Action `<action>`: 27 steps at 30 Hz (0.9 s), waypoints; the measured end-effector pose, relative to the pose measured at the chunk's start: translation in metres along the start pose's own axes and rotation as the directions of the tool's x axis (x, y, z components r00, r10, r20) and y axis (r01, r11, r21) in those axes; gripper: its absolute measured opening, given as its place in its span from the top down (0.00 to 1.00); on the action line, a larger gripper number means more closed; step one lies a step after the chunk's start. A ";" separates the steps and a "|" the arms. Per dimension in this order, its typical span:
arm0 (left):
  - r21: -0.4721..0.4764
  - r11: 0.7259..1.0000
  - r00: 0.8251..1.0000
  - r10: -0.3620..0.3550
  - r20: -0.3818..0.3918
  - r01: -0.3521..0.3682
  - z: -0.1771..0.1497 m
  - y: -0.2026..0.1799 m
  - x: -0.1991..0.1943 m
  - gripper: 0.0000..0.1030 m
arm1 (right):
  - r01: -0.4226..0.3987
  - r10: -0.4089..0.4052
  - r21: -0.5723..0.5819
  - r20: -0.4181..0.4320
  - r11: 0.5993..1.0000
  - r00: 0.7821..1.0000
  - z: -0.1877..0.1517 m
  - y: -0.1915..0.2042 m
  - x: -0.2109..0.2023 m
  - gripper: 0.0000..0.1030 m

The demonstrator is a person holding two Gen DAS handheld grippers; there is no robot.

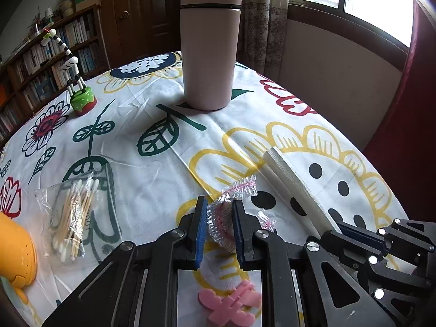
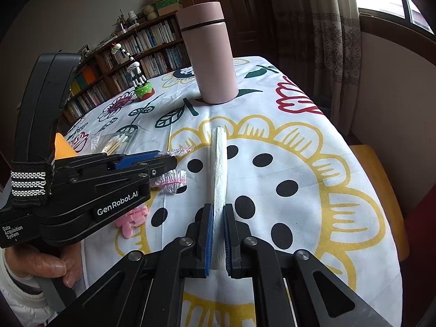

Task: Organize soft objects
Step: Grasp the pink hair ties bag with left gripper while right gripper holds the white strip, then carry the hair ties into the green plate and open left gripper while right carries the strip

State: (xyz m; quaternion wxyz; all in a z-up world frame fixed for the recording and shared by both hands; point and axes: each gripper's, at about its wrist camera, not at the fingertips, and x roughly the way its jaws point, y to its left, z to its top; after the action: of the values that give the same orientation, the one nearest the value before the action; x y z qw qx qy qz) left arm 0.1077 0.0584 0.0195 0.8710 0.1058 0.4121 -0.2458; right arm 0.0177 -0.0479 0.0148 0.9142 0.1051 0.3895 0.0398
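Folded paper towel (image 2: 218, 179) in right gripper (image 2: 217, 234) (clear tablecloth (image 2: 313, 163) rightward).

Yellow object (image 1: 16, 253) cut by the left edge; book spines (image 2: 152, 41) too small to read.

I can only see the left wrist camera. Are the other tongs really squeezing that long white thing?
Observer: Yes. The right tongs are shut on the near end of the white paper towel, which is held on edge.
Child: Who's holding my tongs?
Observer: A hand in a white sleeve grips the handle behind the left tongs, which pinch the frilly plastic cap.
Child: Is anything written on them?
Observer: The side reads GenRobot.AI.
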 end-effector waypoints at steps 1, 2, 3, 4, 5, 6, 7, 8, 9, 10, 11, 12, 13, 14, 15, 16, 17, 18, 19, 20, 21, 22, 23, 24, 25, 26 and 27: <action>-0.010 1.000 1.000 -0.004 -0.001 0.004 -0.001 0.001 -0.001 0.85 | 0.000 0.000 0.001 0.003 1.000 1.000 0.000 0.000 0.000 0.92; -0.020 1.000 1.000 -0.007 -0.001 0.007 -0.002 0.003 -0.003 0.86 | -0.001 0.001 0.001 0.005 1.000 1.000 0.000 0.000 -0.001 0.92; -0.029 1.000 1.000 -0.008 -0.001 0.008 -0.004 0.005 -0.004 0.86 | -0.002 0.002 0.002 0.007 1.000 1.000 0.000 0.000 -0.001 0.92; -0.041 0.999 1.000 -0.006 0.000 0.006 -0.005 0.007 -0.006 0.87 | -0.002 0.002 0.002 0.009 1.000 1.000 0.000 0.000 -0.002 0.92; -0.052 0.999 1.000 -0.006 0.000 0.006 -0.007 0.009 -0.008 0.87 | -0.002 0.002 0.004 0.011 1.000 1.000 0.000 0.000 -0.002 0.92; -0.064 0.998 1.000 -0.004 0.001 0.004 -0.008 0.011 -0.010 0.87 | -0.003 0.003 0.005 0.013 1.000 1.000 0.000 -0.001 -0.003 0.92; -0.076 0.997 1.000 -0.001 0.004 0.001 -0.009 0.014 -0.012 0.88 | -0.003 0.003 0.006 0.016 1.000 1.000 -0.001 0.000 -0.003 0.92; -0.089 0.996 1.000 0.002 0.008 -0.002 -0.010 0.016 -0.015 0.88 | -0.003 0.003 0.006 0.019 1.000 1.000 -0.001 0.000 -0.004 0.92; -0.099 0.995 1.000 0.004 0.013 -0.003 -0.011 0.019 -0.018 0.88 | -0.004 0.004 0.005 0.022 1.000 1.000 -0.001 0.000 -0.005 0.92; -0.110 0.994 1.000 0.007 0.020 -0.005 -0.012 0.021 -0.022 0.88 | -0.005 0.005 0.005 0.024 1.000 1.000 -0.001 0.000 -0.006 0.92; -0.118 0.993 1.000 0.011 0.027 -0.007 -0.013 0.023 -0.026 0.88 | -0.006 0.006 0.004 0.026 1.000 1.000 -0.001 0.001 -0.007 0.92; -0.124 0.992 0.999 0.015 0.034 -0.011 -0.013 0.025 -0.030 0.88 | -0.008 0.007 0.003 0.028 1.000 1.000 -0.001 0.002 -0.008 0.92; -0.127 0.992 0.999 0.022 0.042 -0.016 -0.014 0.026 -0.035 0.88 | -0.009 0.009 0.003 0.030 1.000 1.000 -0.001 0.003 -0.009 0.92; -0.129 0.991 0.998 0.028 0.050 -0.021 -0.014 0.027 -0.039 0.88 | -0.011 0.011 0.002 0.032 1.000 0.999 -0.002 0.004 -0.010 0.92; -0.131 0.991 0.998 0.032 0.057 -0.024 -0.015 0.028 -0.043 0.88 | -0.013 0.013 0.001 0.034 1.000 0.999 -0.002 0.005 -0.010 0.92; -0.135 0.991 0.997 0.034 0.063 -0.026 -0.015 0.029 -0.047 0.88 | -0.015 0.015 0.000 0.036 1.000 0.999 -0.002 0.006 -0.011 0.92; -0.138 0.990 0.997 0.036 0.068 -0.027 -0.016 0.030 -0.051 0.88 | -0.017 0.017 -0.001 0.038 1.000 0.999 -0.002 0.007 -0.013 0.92; -0.141 0.990 0.997 0.039 0.072 -0.029 -0.017 0.031 -0.055 0.88 | -0.019 0.019 -0.003 0.041 1.000 0.999 -0.002 0.008 -0.014 0.92; -0.143 0.989 0.996 0.043 0.074 -0.032 -0.018 0.032 -0.057 0.88 | -0.021 0.022 -0.005 0.044 1.000 0.999 -0.002 0.010 -0.015 0.92; -0.146 0.989 0.996 0.046 0.076 -0.034 -0.019 0.033 -0.060 0.88 | -0.024 0.024 -0.007 0.046 1.000 0.999 -0.002 0.011 -0.016 0.92; -0.150 0.988 0.996 0.049 0.078 -0.037 -0.020 0.034 -0.063 0.88 | -0.027 0.028 -0.008 0.050 1.000 0.998 -0.002 0.013 -0.017 0.92; -0.153 0.987 0.995 0.052 0.080 -0.039 -0.021 0.035 -0.065 0.88 | -0.030 0.031 -0.009 0.052 0.999 0.998 -0.002 0.014 -0.018 0.92; -0.156 0.987 0.995 0.054 0.082 -0.041 -0.023 0.037 -0.067 0.88 | -0.033 0.034 -0.011 0.053 0.999 0.998 -0.002 0.016 -0.019 0.92; -0.160 0.986 0.995 0.058 0.084 -0.044 -0.024 0.037 -0.069 0.88 | -0.036 0.036 -0.013 0.054 0.999 0.998 -0.002 0.018 -0.020 0.92; -0.163 0.985 0.994 0.063 0.086 -0.048 -0.026 0.039 -0.071 0.88 | -0.038 0.038 -0.015 0.055 0.999 0.998 -0.002 0.019 -0.021 0.92; -0.165 0.985 0.994 0.067 0.087 -0.052 -0.028 0.040 -0.073 0.88 | -0.040 0.040 -0.017 0.056 0.999 0.998 -0.003 0.021 -0.022 0.92; -0.169 0.984 0.994 0.070 0.088 -0.055 -0.030 0.041 -0.076 0.88 | -0.041 0.042 -0.019 0.056 0.999 0.998 -0.003 0.023 -0.022 0.92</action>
State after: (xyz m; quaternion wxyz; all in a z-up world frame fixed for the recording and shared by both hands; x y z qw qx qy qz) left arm 0.0682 0.1305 0.0582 0.9024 0.0340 0.3862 -0.1878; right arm 0.0008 -0.0287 0.0331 0.9246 0.1061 0.3610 0.0595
